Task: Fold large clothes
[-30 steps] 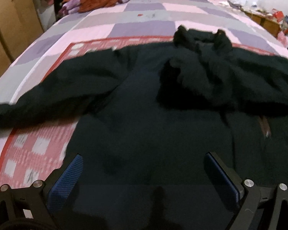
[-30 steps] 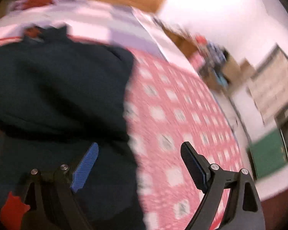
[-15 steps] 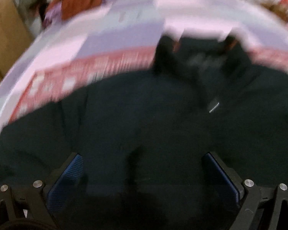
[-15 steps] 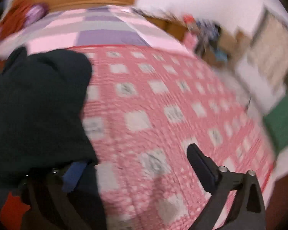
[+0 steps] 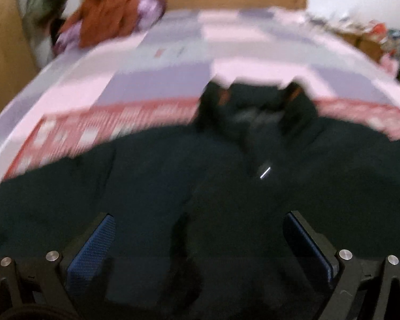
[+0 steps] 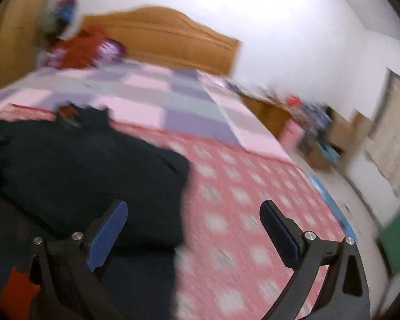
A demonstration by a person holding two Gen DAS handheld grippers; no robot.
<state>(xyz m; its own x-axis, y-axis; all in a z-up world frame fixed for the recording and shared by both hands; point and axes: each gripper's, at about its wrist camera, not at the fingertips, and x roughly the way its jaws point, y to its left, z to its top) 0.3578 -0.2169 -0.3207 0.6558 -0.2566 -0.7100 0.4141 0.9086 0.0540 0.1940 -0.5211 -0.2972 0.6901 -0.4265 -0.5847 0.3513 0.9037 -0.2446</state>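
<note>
The left gripper [image 5: 198,240] is hovering wide open over the jacket [image 5: 173,186], gripping nothing. The right gripper [image 6: 193,226], jaws just opened wide and empty, is straddling the jacket's three-o'clock edge on the bed [image 6: 240,186].

jacket [image 5: 200,186]: matt dark cloth | headboard [image 6: 160,37]: smooth wood

The bunched sleeve that lay heaped on the jacket [image 5: 200,186] a second ago is gone from the chest, and the collar (both points up) now shows open. The right tool [image 6: 193,229] has just widened with nothing between its jaws, and now looks across the bed [image 6: 240,186] toward the headboard [image 6: 160,40].
</note>
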